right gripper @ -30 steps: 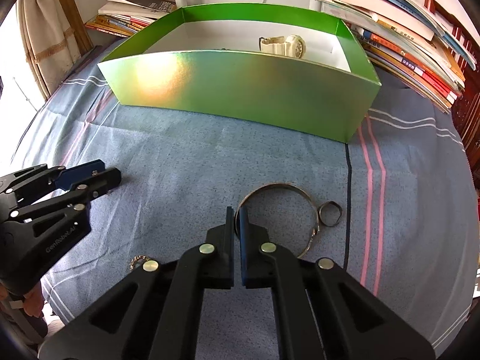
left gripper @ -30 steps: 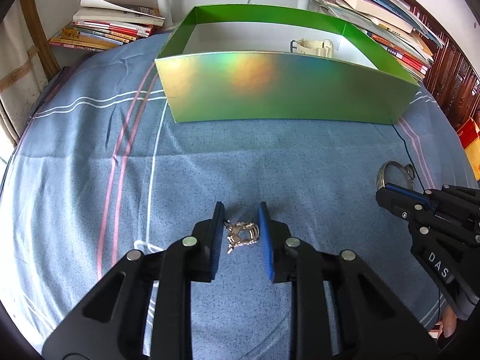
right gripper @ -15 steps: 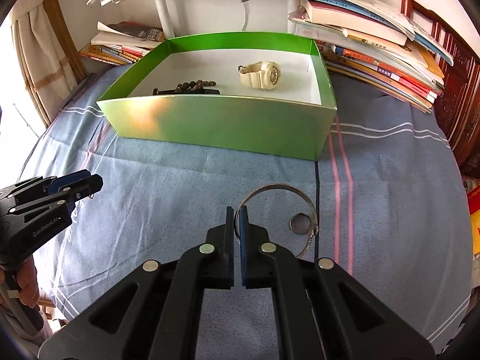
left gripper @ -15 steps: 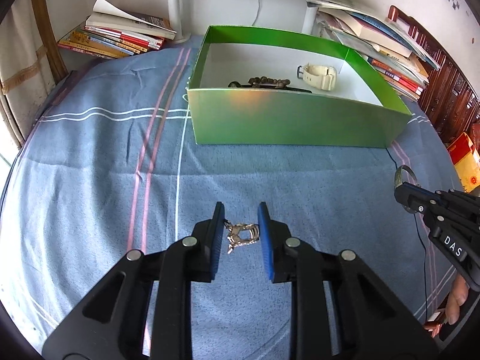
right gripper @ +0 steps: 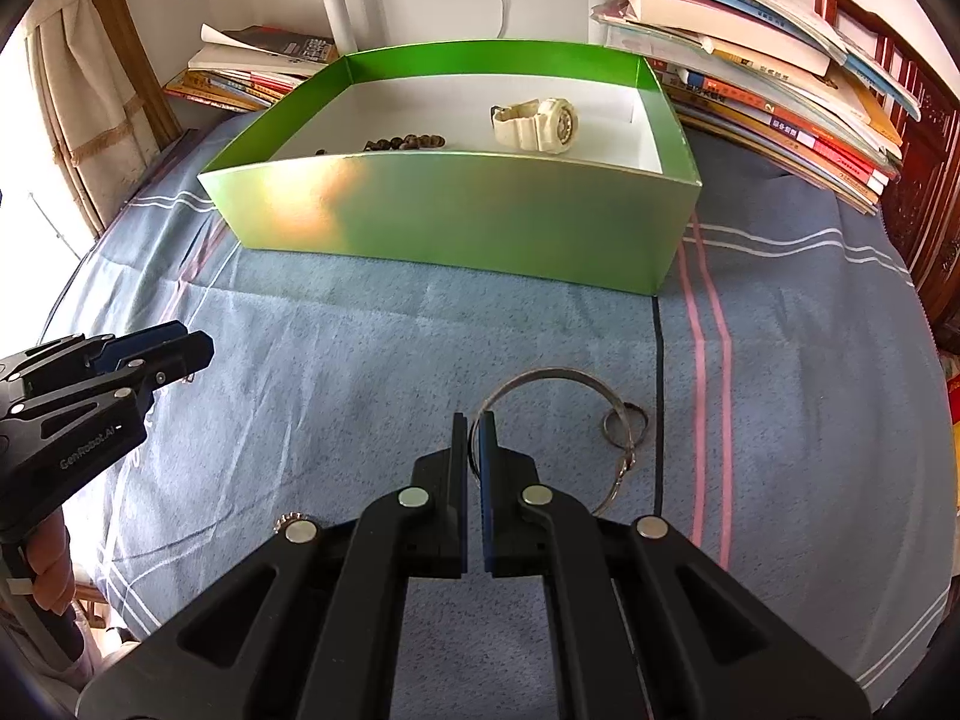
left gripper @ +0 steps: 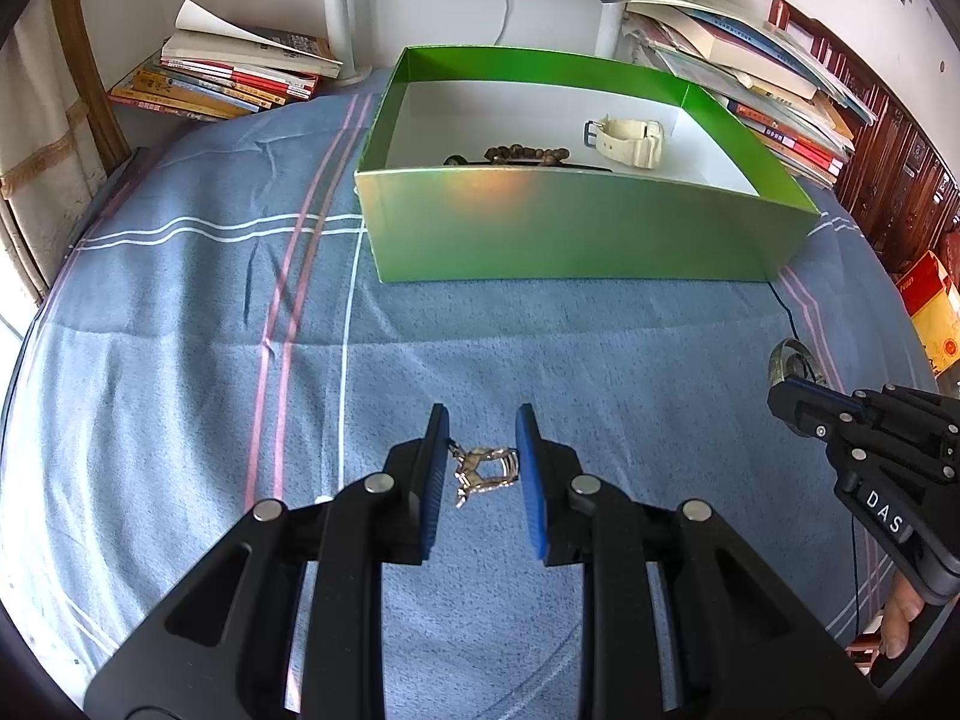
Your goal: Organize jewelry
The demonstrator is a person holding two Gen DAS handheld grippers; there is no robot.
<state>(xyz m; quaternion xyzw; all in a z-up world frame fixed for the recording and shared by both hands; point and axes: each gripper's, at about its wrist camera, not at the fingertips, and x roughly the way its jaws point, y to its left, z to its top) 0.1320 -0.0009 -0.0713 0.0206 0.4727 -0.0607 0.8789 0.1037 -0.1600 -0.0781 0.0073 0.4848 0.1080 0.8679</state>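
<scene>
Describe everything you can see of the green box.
The green box is a shallow, open-topped rectangular carton, glossy green outside with a bright glare patch, white inside. It sits flat on the blue striped cloth, beyond both grippers, untouched by them. Inside lie a cream watch and dark beads.

Blue bedsheet (left gripper: pixel 180 312) with pink and white stripes, bit wrinkly. Stacks of books (left gripper: pixel 228 78) back left, bigger leaning pile of books and magazines (right gripper: pixel 780 90) back right. White pole (left gripper: pixel 336 0) against the wall, dark wooden cabinet (left gripper: pixel 900 168) far right.
</scene>
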